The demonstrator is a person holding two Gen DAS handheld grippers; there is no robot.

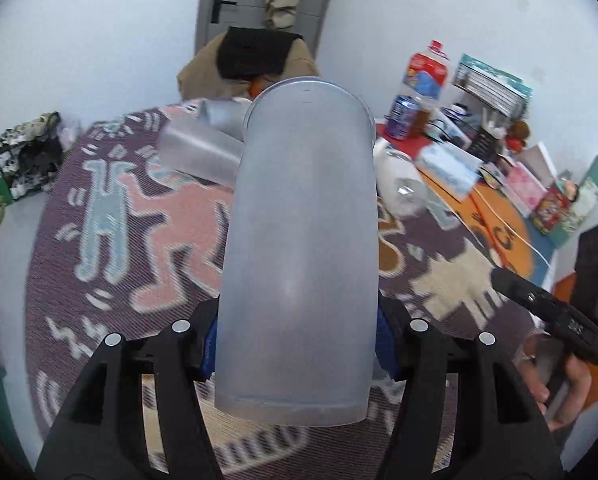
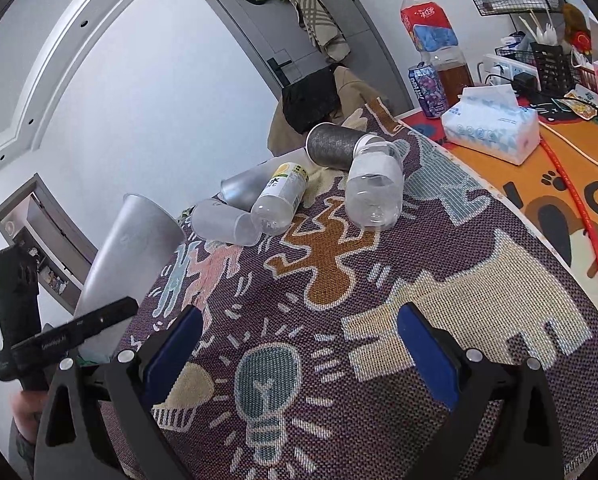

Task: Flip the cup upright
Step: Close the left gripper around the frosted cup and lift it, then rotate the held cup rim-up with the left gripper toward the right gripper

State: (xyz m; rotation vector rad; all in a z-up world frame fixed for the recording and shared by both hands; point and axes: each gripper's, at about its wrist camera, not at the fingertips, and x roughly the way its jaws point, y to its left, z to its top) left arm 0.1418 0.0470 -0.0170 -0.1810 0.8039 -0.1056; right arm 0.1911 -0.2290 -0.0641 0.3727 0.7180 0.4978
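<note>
My left gripper (image 1: pixel 297 348) is shut on a tall frosted translucent cup (image 1: pixel 299 248), gripped near one end, with the cup stretching away from me above the patterned mat (image 1: pixel 131 232). The same cup shows at the left in the right wrist view (image 2: pixel 127 264), tilted, held off the mat's edge. My right gripper (image 2: pixel 299 348) is open and empty, hovering over the mat (image 2: pixel 379 280) near its front. Further cups lie on their sides on the mat: a clear one (image 2: pixel 225 224), a grey one (image 2: pixel 241 186) and a dark one (image 2: pixel 333 146).
Two plastic bottles (image 2: pixel 283 198) (image 2: pixel 375 188) lie among the cups. A tissue pack (image 2: pixel 491 128), a drink can (image 2: pixel 427 90) and a large bottle (image 2: pixel 435 36) stand on the orange mat at right. A chair with clothes (image 2: pixel 319 104) stands behind the table.
</note>
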